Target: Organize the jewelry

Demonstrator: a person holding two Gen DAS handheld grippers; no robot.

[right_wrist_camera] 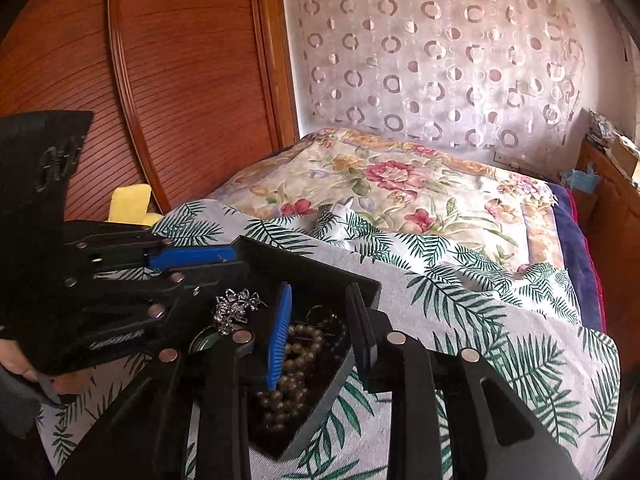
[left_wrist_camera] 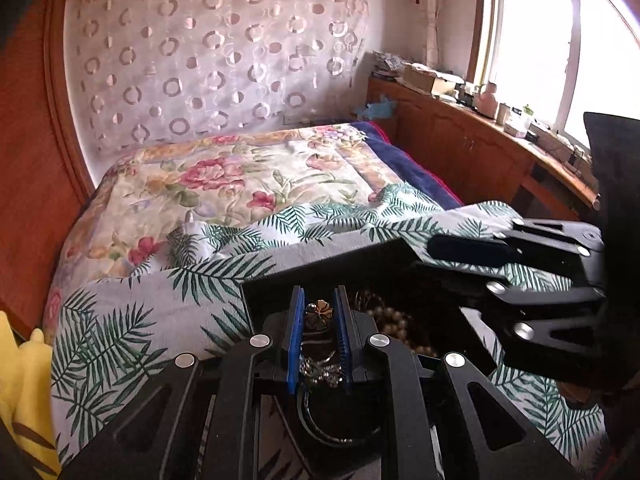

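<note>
A black jewelry tray [left_wrist_camera: 280, 272] lies on the palm-leaf cloth [left_wrist_camera: 120, 320] on the bed. In the left wrist view my left gripper [left_wrist_camera: 319, 308] hangs over the tray, its blue pads a small gap apart around a gold flower piece [left_wrist_camera: 320, 310] and a silver brooch [left_wrist_camera: 320, 372]; whether it pinches them I cannot tell. My right gripper [right_wrist_camera: 320, 316] is open over the tray's right part [right_wrist_camera: 320, 404], above a pearl bead strand [right_wrist_camera: 296, 356]. The silver brooch [right_wrist_camera: 234, 312] shows beside my left gripper [right_wrist_camera: 224, 260] in the right wrist view.
A floral quilt [left_wrist_camera: 240, 176] covers the bed behind. A wooden wardrobe [right_wrist_camera: 160, 80] stands left, with a yellow plush [right_wrist_camera: 128, 202] by it. A wooden counter [left_wrist_camera: 480, 136] with clutter runs under the window on the right.
</note>
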